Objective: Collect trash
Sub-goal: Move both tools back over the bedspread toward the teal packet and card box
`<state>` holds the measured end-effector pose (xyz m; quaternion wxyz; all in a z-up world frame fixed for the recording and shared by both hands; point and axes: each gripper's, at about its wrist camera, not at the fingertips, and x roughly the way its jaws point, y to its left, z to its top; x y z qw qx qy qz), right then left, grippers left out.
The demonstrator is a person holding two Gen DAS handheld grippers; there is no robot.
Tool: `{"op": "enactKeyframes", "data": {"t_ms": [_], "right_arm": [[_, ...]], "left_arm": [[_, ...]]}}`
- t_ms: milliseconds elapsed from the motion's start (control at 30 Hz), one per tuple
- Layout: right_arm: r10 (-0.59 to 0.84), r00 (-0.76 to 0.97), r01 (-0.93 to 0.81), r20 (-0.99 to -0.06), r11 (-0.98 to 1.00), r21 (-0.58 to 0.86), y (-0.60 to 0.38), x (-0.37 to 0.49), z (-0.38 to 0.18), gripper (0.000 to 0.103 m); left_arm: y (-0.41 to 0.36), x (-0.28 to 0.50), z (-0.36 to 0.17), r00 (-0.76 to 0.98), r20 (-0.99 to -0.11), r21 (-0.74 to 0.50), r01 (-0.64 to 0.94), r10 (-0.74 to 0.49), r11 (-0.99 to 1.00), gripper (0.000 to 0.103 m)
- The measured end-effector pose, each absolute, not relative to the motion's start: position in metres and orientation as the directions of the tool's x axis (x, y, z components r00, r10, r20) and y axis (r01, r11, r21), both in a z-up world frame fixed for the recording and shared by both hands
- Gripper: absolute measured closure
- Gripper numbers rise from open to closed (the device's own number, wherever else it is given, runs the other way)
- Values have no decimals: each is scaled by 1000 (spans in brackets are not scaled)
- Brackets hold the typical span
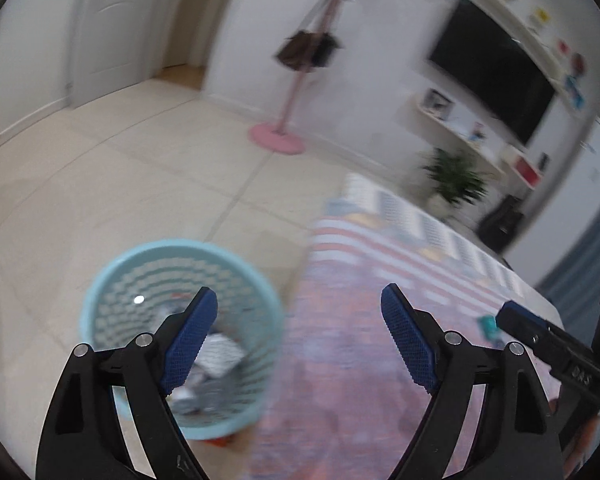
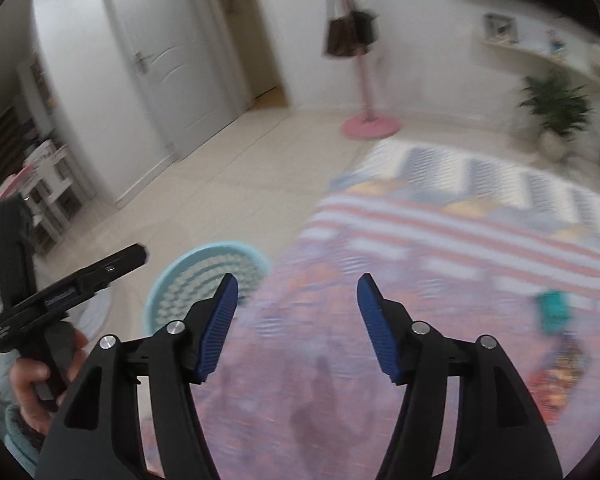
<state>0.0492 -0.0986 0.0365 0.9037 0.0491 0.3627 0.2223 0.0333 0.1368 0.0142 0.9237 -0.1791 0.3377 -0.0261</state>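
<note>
While both views are smeared by motion blur, the left gripper (image 1: 300, 304) clearly has its blue-padded fingers spread wide apart with nothing between them, and the right gripper (image 2: 298, 292) is likewise spread and empty. A light blue mesh wastebasket (image 1: 180, 320) stands on the pale tiled floor (image 1: 120, 160), just beside the left edge of a patterned pink-and-striped mat (image 1: 360, 340); crumpled pale wrappers (image 1: 216, 364) lie at its bottom. On the mat, to the right, lies a small teal piece of trash (image 2: 554, 310), with an orange-and-dark wrapper (image 2: 556, 376) just nearer than it. In the right wrist view, the person's left hand (image 2: 32, 380) grips the other tool's handle at the near left. Far off stand a pink coat stand (image 1: 284, 92), a potted plant (image 2: 552, 108) and a white door (image 2: 168, 60).
</note>
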Motion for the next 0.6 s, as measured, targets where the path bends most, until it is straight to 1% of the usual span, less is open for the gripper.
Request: {"op": "enactKeyframes", "data": {"t_ms": [33, 100, 233, 267, 367, 467, 600], "right_arm": [[401, 666, -333, -629, 914, 230, -115, 45, 41, 36], [321, 723, -245, -612, 947, 207, -154, 35, 45, 22], [166, 775, -53, -610, 979, 198, -221, 24, 37, 17], [133, 777, -13, -615, 981, 195, -233, 22, 31, 13], [45, 751, 103, -659, 978, 184, -266, 23, 6, 12], [44, 696, 176, -717, 957, 229, -289, 30, -26, 12], [117, 627, 235, -770, 914, 330, -303, 42, -65, 12]], "left_arm": [[127, 34, 17, 772, -609, -348, -51, -184, 936, 21], [100, 36, 24, 777, -585, -363, 7, -234, 932, 21], [47, 41, 29, 763, -559, -384, 108, -324, 917, 21], [29, 44, 28, 751, -558, -384, 141, -352, 912, 21], [-12, 54, 22, 716, -567, -381, 210, -406, 901, 21], [-46, 65, 13, 687, -579, -373, 257, -440, 892, 21], [-74, 83, -4, 649, -597, -380, 290, -472, 878, 21]]}}
